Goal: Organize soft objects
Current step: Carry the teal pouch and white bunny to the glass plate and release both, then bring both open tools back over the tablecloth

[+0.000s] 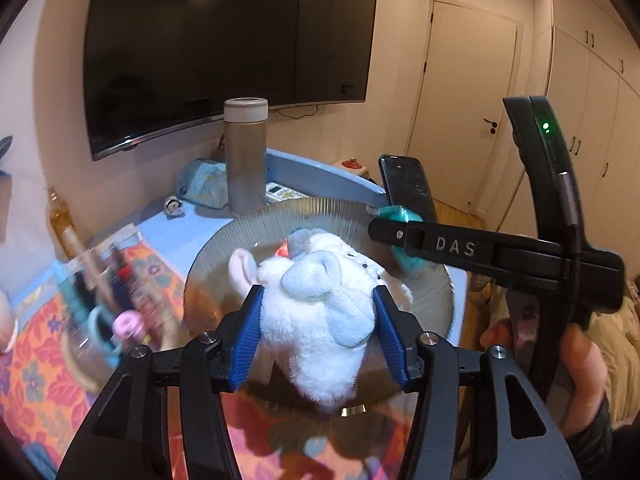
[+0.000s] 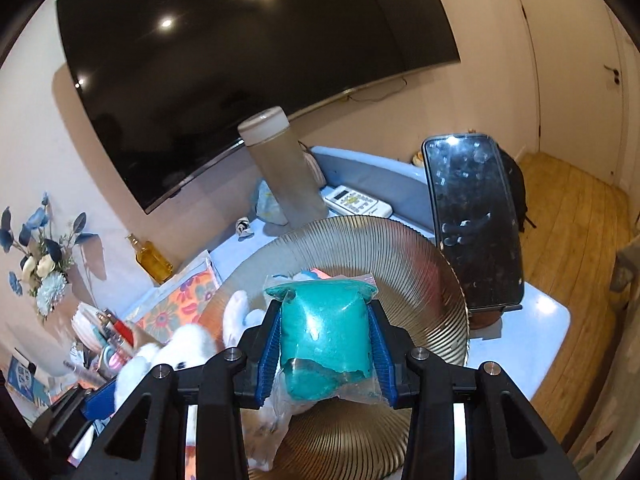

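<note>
We hold two soft things above the ribbed glass plate (image 1: 224, 240), and the step now is to put them down in it. The left gripper (image 1: 318, 332) has the white plush toy (image 1: 320, 320) between its blue pads (image 1: 250, 336); the pads touch its sides and press the fur in a little, so it is grasped. The right gripper (image 2: 325, 346) is clenched on the teal soft bag (image 2: 324, 328), a plastic pouch with teal filling, which bulges out between the jaws.

To do this well, we should lower each thing until it is close to the plate floor before we let go, because a soft toy can roll off the rim if it falls from high. We should place the toy on the left part and the bag on the right part, so the grippers do not knock together. The phone (image 2: 472, 220) stands just behind the plate and the grey bottle (image 1: 245, 156) is near, so we keep our movement low and short
</note>
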A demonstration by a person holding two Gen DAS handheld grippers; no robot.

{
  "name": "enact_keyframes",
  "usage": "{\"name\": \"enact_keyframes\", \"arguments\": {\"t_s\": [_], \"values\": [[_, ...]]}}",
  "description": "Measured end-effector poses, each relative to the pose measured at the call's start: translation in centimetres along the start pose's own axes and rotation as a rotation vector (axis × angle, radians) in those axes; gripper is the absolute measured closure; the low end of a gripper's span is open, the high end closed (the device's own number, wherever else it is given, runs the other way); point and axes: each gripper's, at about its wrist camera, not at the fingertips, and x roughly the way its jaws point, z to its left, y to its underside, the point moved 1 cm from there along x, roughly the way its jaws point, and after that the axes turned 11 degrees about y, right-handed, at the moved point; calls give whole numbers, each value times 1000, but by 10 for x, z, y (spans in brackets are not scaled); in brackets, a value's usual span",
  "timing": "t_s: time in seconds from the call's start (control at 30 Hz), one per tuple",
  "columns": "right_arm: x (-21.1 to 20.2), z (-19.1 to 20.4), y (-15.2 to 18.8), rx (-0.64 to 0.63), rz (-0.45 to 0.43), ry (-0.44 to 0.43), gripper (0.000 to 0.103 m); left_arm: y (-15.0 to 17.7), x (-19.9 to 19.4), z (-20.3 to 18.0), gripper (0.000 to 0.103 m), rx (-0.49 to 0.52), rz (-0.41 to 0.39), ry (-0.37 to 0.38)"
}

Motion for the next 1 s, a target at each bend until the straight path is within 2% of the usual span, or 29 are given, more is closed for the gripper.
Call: {"name": "enact_keyframes", "arguments": {"t_s": [0.03, 0.07, 0.1, 0.13, 0.17, 0.33, 0.47, 0.6, 0.73, 0.8, 0.83, 1.0], "values": [[2, -2, 0, 5, 12, -2, 49, 0, 4, 0, 45, 3, -2, -8], [4, -4, -1, 10, 22, -9, 40, 0, 10, 1, 40, 4, 4, -12], [5, -7, -1, 20, 23, -25, 39, 0, 14, 3, 25, -4, 11, -19], [5, -9, -2, 23, 22, -27, 39, 0, 18, 5, 18, -21, 15, -26], [4, -11, -2, 20, 24, -22, 38, 0, 18, 7, 17, -29, 4, -21], [-4, -15, 2, -16, 10, 3, 38, 3, 14, 3, 17, -11, 11, -11], [-14, -7, 12, -43, -4, -16, 28, 10, 0, 0, 17, -6, 22, -12], [-28, 14, 25, -110, -24, -42, 27, 16, -19, 4, 17, -20, 15, -18], [-45, 38, 37, -183, -60, -48, 26, 29, -61, 10, 17, -52, -31, -47], [-55, 53, 44, -222, -81, -63, 20, 36, -84, 17, 17, -69, -56, -71], [-62, 64, 50, -247, -95, -83, 17, 38, -93, 20, 17, -76, -65, -86], [-91, 116, 79, -384, -143, -178, 15, 59, -156, 45, 17, -131, -122, -198]]}}
